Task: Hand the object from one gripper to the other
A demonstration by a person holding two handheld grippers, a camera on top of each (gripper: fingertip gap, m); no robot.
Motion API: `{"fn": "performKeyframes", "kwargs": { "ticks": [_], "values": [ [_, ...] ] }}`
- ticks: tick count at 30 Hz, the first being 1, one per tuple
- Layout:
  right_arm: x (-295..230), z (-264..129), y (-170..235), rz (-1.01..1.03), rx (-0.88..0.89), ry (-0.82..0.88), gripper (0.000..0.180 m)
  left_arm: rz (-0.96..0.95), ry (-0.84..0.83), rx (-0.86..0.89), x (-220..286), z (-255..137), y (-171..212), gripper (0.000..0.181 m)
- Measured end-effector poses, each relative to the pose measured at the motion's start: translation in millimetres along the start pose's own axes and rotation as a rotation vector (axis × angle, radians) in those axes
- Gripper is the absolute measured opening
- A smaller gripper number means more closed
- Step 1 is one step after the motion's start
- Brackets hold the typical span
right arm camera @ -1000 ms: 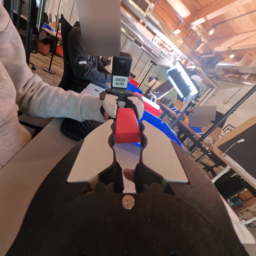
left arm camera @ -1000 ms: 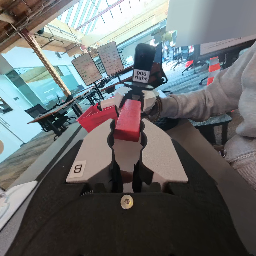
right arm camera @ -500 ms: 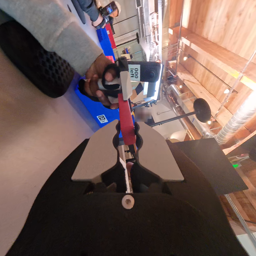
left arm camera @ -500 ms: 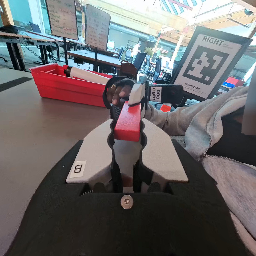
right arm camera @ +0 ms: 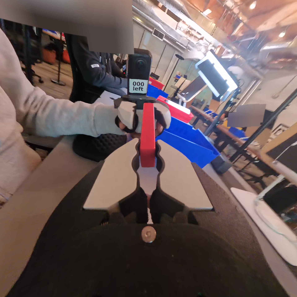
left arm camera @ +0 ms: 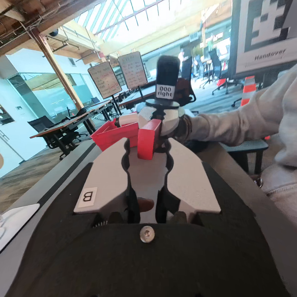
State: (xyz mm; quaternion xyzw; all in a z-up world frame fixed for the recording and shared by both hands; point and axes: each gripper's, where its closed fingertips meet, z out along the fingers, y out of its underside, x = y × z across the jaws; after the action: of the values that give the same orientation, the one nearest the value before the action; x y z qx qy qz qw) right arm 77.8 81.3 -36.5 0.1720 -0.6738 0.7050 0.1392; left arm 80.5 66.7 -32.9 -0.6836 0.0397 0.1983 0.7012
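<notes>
Left gripper (left arm camera: 147, 154) stands spread in its own view, fingers wide of the red rectangular plastic block (left arm camera: 147, 141), which hangs in the air just ahead, gripped at its far end by the right gripper (left arm camera: 158, 122); a red plastic bin (left arm camera: 112, 135) sits behind on the grey table (left arm camera: 67, 170).

Right view: the right gripper (right arm camera: 147, 152) pinches the block (right arm camera: 147, 136) across its narrow faces — near end only. It looks rigid, light and smooth, so a slip is possible; flat sides are the sound hold.
</notes>
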Motion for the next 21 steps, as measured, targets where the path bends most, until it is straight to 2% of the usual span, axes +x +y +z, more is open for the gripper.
{"fn": "performKeyframes", "kwargs": {
  "ticks": [3,8,10,13,17,21],
  "values": [
    [-0.9,0.6,2.9,0.071,0.0,-0.027,0.017,0.059,-0.007,-0.063,1.8,4.0,8.4,0.019],
    [1.0,0.9,0.7,0.112,0.017,-0.022,0.017,-0.1,0.044,-0.07,3.1,3.7,9.4,0.017],
    [4.0,0.7,-1.2,0.078,0.034,0.013,0.023,-0.206,0.058,-0.055,1.5,3.1,8.4,0.016],
    [8.5,-2.2,-4.5,-0.084,0.023,0.099,0.053,-0.429,0.078,-0.037,-5.2,-2.1,9.2,0.016],
    [9.1,-3.5,-1.4,-0.458,-0.081,0.219,0.058,-0.72,0.184,0.005,-4.0,-6.6,8.3,0.016],
    [6.0,3.3,7.6,-0.639,-0.157,0.257,0.055,-0.755,0.212,-0.071,3.9,-2.8,18.4,0.016]
  ]
}}
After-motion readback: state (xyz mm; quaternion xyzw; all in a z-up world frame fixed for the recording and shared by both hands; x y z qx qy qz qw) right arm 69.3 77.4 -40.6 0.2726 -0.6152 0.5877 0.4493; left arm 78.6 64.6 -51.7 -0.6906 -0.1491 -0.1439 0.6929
